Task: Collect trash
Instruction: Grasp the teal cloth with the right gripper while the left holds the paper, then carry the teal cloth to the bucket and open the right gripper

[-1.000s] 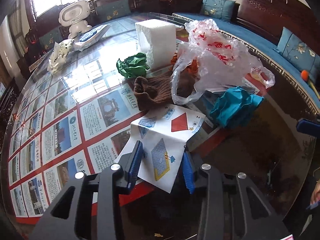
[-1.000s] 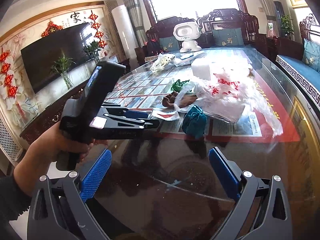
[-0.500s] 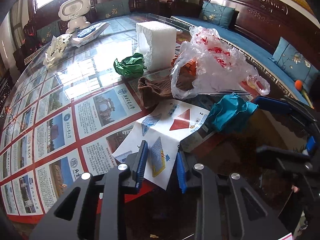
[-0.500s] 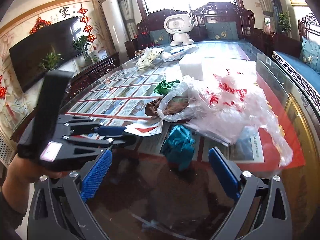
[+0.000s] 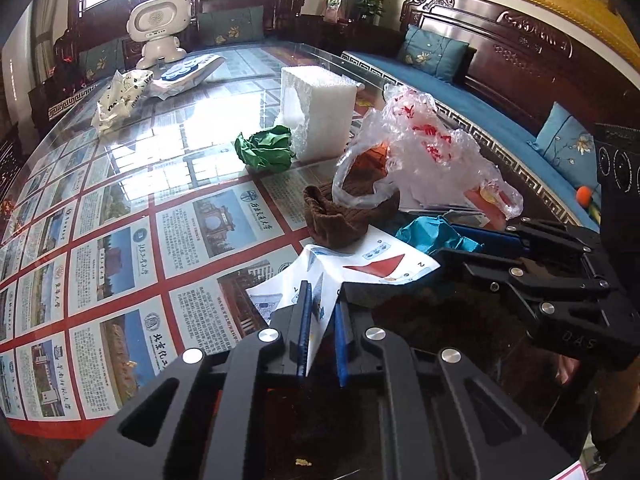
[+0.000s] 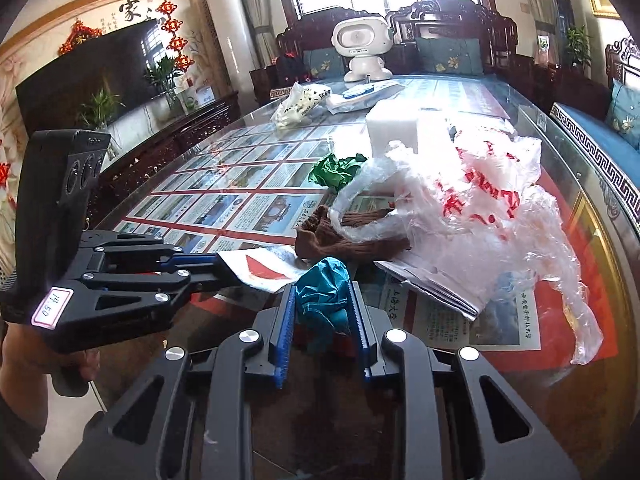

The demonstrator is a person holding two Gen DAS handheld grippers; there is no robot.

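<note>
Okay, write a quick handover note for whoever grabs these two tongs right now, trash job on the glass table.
Left tongs: shut on the printed paper sheet.
Right tongs: shut on the teal paper wad.
Both pieces sit at the near table edge, not yet lifted away.
Left to collect: green paper wad, brown knit piece, clear plastic bag, white foam block.
</note>
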